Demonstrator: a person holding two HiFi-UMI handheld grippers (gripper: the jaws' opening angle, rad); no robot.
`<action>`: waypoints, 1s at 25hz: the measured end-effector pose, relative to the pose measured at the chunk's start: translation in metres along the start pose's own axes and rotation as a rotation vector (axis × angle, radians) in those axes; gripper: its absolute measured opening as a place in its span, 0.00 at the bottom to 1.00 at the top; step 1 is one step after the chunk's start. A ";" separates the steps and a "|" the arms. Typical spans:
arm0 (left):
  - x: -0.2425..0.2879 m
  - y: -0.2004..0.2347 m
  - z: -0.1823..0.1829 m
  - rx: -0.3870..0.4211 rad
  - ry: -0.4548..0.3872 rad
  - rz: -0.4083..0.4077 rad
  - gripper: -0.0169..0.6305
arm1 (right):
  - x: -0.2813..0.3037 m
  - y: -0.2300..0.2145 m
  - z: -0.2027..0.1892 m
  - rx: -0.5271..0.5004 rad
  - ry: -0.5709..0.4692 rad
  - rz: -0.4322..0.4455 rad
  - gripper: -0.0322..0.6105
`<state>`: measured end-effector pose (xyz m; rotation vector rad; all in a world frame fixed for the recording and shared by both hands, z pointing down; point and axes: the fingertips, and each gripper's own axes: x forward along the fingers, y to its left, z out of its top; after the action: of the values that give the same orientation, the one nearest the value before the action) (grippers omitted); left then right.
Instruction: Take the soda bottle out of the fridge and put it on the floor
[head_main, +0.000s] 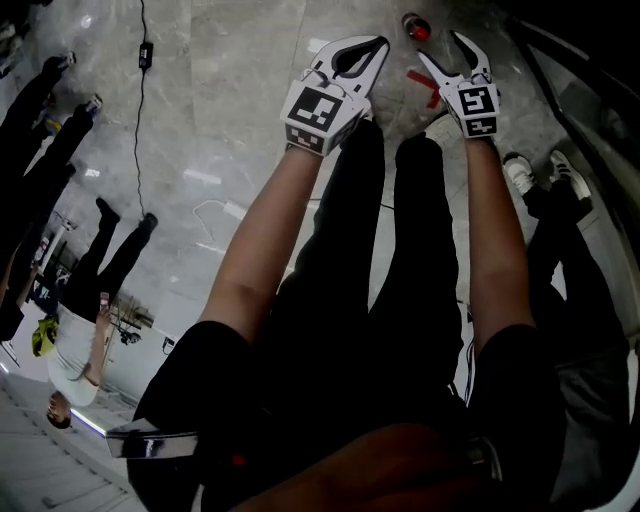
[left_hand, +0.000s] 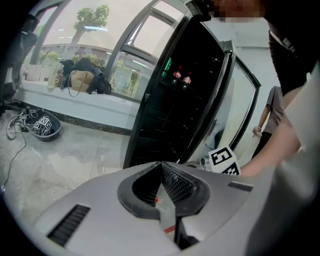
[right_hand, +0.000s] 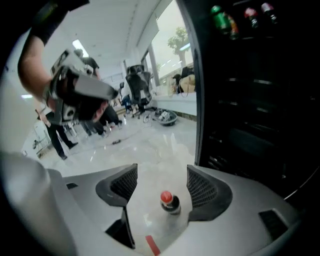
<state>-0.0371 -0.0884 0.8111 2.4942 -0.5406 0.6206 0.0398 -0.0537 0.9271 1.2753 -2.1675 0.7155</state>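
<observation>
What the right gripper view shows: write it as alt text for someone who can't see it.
A red-capped soda bottle stands upright on the glossy pale floor, seen between the open jaws of the right gripper and touching neither. A dark fridge fills the right side, with bottles on its top shelf.

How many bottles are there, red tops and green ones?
Red-capped dark soda bottle on the grey marble floor: 1
Red-capped bottles in the black fridge: 2
Green bottle in the fridge: 1
Total: 4

Right gripper (right_hand: 162, 172) jaws apart, soda bottle (right_hand: 169, 202) standing on floor (right_hand: 150, 150), fridge (right_hand: 250, 110) beside
</observation>
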 end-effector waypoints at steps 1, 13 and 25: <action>-0.010 -0.010 0.011 0.003 -0.001 -0.005 0.03 | -0.022 0.005 0.025 0.029 -0.056 0.002 0.53; -0.130 -0.141 0.252 0.151 -0.227 -0.102 0.03 | -0.312 0.064 0.305 0.124 -0.512 -0.013 0.21; -0.262 -0.281 0.401 0.252 -0.355 -0.269 0.03 | -0.476 0.121 0.428 -0.001 -0.562 -0.006 0.07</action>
<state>0.0123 -0.0246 0.2617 2.8709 -0.2523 0.1472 0.0604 0.0042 0.2782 1.6278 -2.5905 0.3764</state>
